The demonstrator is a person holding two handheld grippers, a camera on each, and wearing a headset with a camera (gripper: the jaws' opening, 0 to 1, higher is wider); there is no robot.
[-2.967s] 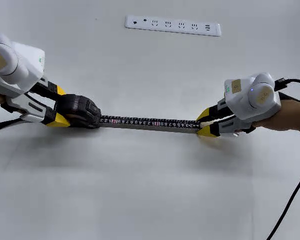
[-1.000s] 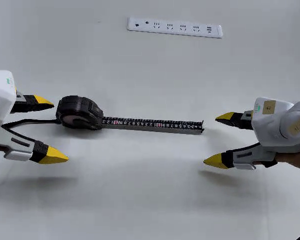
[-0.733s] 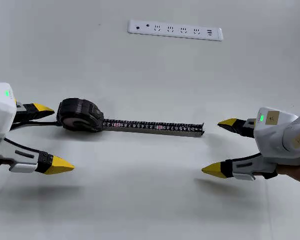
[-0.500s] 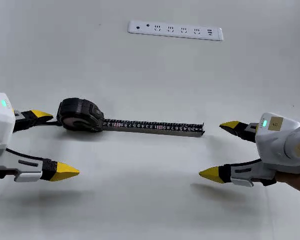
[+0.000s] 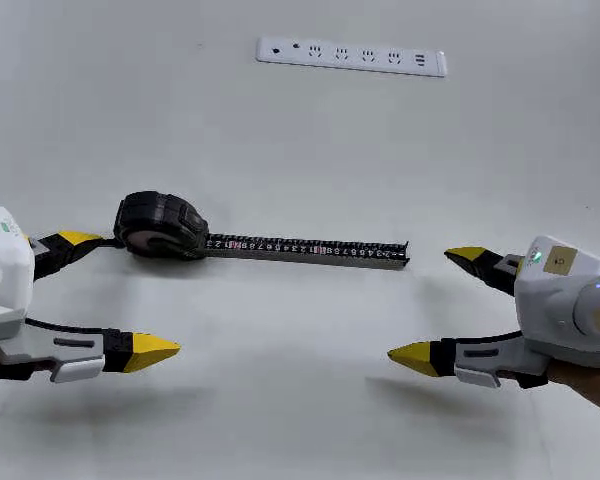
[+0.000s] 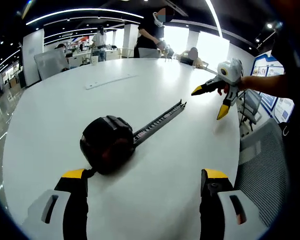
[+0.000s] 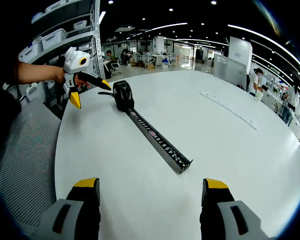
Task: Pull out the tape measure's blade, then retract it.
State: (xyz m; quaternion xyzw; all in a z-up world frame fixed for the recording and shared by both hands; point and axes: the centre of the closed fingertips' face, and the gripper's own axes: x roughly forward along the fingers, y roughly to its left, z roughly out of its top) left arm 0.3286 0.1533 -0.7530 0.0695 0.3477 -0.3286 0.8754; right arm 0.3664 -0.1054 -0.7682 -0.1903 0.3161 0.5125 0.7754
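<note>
One tape measure (image 5: 160,225) is lying on the white table (image 5: 300,150), its black case resting on its side and its single blade (image 5: 310,249) lying drawn out flat towards the right. A numbered scale in dark and red figures is running the length of the blade; the digits are too small to read with confidence. Two grippers are hovering above the table, one at each end of the tape. The left gripper (image 5: 122,293) is holding its yellow-tipped jaws wide apart and gripping nothing; the case is lying ahead of it, just beside the tip of the far jaw and outside the gap between the jaws. The right gripper (image 5: 430,305) is likewise holding its jaws spread wide and empty; the blade's hook end (image 5: 405,250) is lying near its far jaw tip, apart from it and not touching. A small yellow sticker is showing on the right gripper's white body, its writing too small to read, with a green light glowing beside it. One white power strip (image 5: 350,55) is lying at the far side of the table, well apart from the tape.
</note>
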